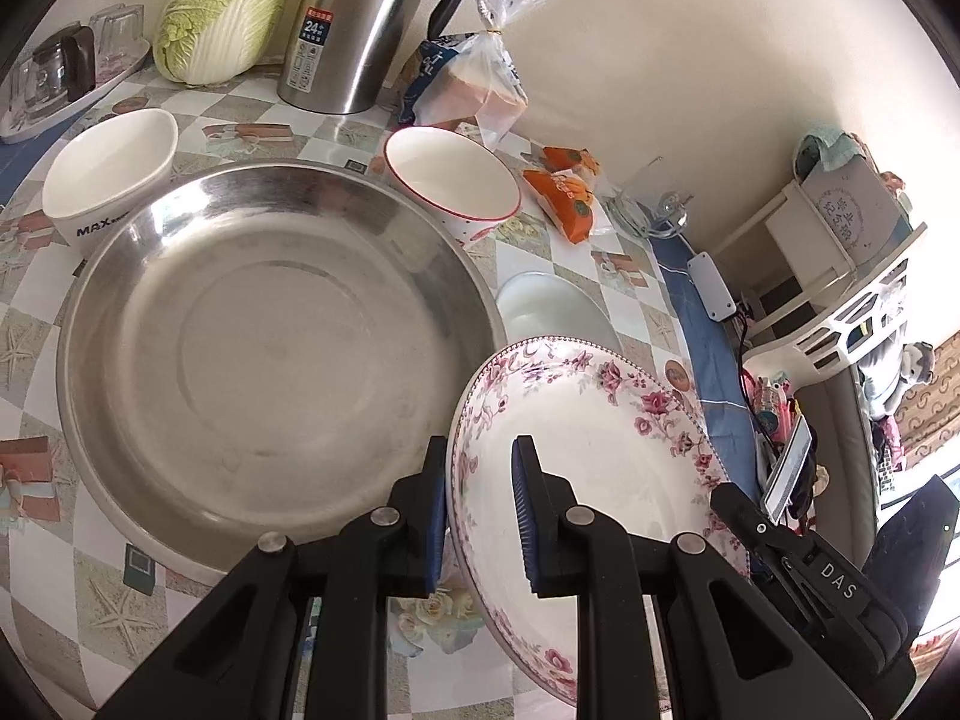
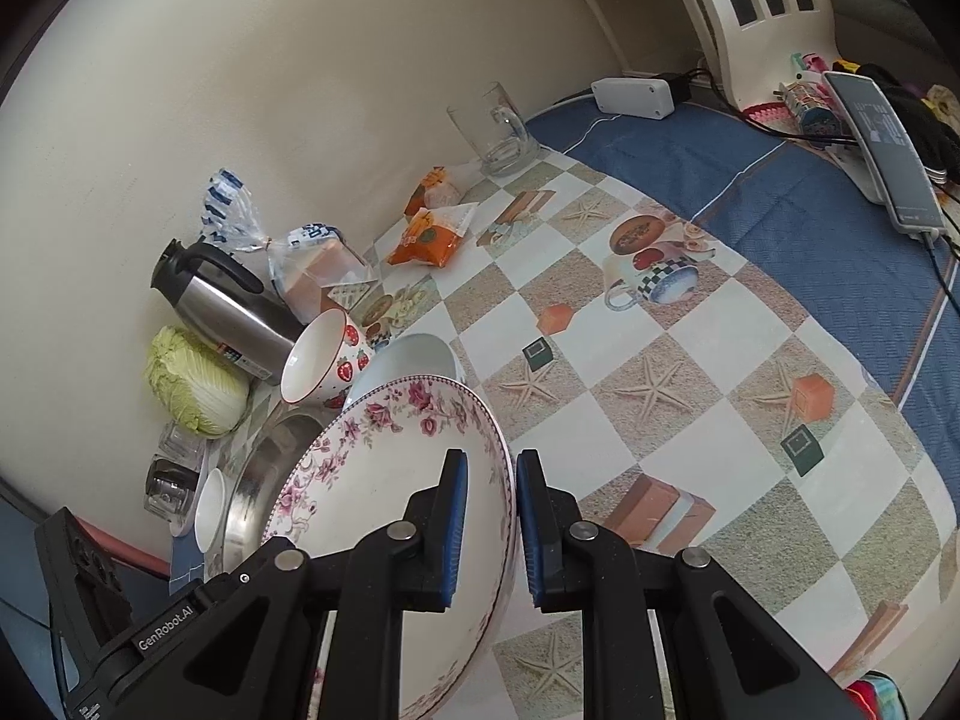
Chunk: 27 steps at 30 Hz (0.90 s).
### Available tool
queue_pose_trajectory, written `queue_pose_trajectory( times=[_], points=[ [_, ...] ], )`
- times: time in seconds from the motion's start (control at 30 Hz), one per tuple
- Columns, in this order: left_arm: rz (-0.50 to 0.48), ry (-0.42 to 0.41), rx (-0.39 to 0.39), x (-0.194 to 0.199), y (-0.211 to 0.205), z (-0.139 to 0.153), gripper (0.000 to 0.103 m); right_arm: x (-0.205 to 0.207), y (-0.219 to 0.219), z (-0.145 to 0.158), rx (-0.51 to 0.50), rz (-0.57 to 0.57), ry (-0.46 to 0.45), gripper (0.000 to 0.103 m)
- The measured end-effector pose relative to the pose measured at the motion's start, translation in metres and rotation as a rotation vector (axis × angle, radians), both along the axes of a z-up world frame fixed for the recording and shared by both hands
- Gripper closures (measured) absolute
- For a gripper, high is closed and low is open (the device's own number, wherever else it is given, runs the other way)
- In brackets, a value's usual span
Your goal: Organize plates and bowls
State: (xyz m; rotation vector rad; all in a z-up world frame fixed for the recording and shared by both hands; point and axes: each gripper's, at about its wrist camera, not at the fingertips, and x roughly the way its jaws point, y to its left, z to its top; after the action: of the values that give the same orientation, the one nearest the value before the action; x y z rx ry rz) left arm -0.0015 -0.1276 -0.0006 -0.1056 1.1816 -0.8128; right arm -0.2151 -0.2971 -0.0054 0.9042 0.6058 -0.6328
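Both claws are gripping the same white floral-rimmed ceramic plate (image 1: 600, 450), lifted and tilted above the counter (image 2: 690, 420). The left claw (image 1: 480, 510) is pinching the plate's rim on the side next to the large round stainless-steel basin (image 1: 270, 348), one blue pad outside the rim and one inside. The right claw (image 2: 489, 516) is clamping the opposite rim the same way.

The counter is wearing a checked oilcloth printed with starfish, mugs and little boxes, and beyond it a blue cloth (image 2: 750, 180) is covering the far stretch. Just past the plate, a plain white shallow dish (image 1: 552, 312) is sitting on the oilcloth beside the basin. A red-rimmed white bowl with strawberries (image 1: 450, 180) is standing at the basin's far edge, and a plain white bowl with dark lettering (image 1: 108, 174) is sitting near the basin's other side.

Against the cream wall (image 2: 270, 90) a steel thermos jug (image 1: 360, 30), a pale green napa cabbage (image 1: 222, 6), a bagged loaf of bread (image 1: 474, 90), two orange snack packets (image 1: 564, 192) and a clear glass mug (image 2: 495, 132) are lining up. A white power strip (image 2: 630, 97) is lying on the blue cloth.
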Motion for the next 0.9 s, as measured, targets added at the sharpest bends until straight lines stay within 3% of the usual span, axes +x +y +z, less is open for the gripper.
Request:
queue_pose_trajectory(
  times=[0.5,0.9],
  points=[
    [0.141,0.053,-0.036,0.046,0.033,-0.013,0.083,0.062,0.013,0.003,0.009,0.093,0.012,0.085],
    [0.244,0.046,-0.068,0.079,0.062,-0.015,0.083,0.113,0.026,0.007,-0.011,0.172,0.014,0.085]
  ],
)
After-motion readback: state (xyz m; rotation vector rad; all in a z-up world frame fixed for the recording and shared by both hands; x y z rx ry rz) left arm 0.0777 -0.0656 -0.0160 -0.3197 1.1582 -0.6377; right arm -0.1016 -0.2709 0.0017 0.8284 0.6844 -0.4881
